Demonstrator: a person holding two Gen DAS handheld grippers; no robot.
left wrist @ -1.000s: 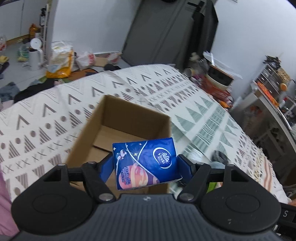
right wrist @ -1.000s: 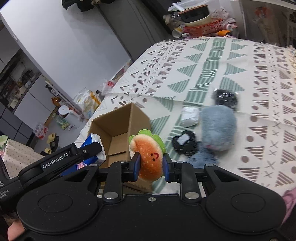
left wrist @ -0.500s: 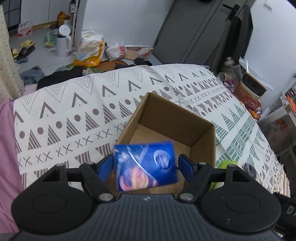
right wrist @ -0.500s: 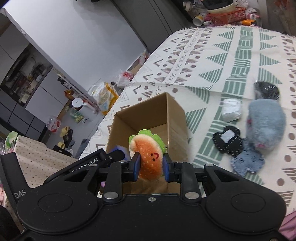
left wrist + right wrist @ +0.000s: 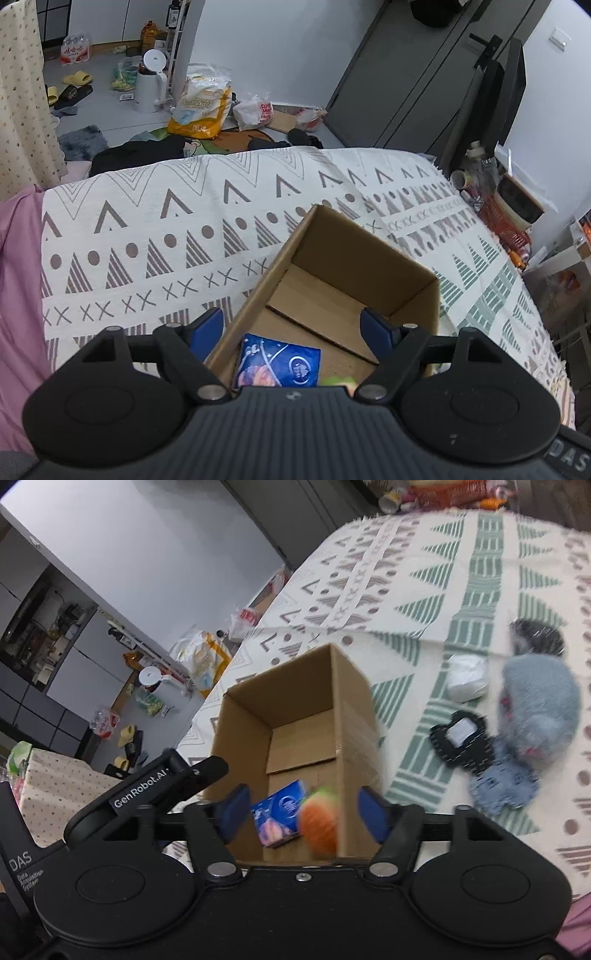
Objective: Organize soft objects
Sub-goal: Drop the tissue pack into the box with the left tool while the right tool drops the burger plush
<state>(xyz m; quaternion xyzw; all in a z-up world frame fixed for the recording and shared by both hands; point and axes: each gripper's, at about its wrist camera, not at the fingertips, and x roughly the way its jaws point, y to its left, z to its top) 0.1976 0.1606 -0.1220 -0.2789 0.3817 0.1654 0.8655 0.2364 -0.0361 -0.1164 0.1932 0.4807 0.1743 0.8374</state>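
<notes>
Both grippers hang over the cardboard box (image 5: 354, 258), spread wide and empty: left gripper (image 5: 293, 326), right gripper (image 5: 304, 806). The blue tissue pack (image 5: 277, 365) lies on the box floor; the blurred burger plush (image 5: 319, 821) sits beside it. Beyond, on the bed (image 5: 480, 590), lies a grey plush (image 5: 541, 716).

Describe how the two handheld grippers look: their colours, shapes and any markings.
Both are black plastic. The left gripper and the right gripper each have blue finger pads, two round discs, silver screws and a ribbed body. White lettering reads "GenRobot.AI" and "DAS".
</notes>
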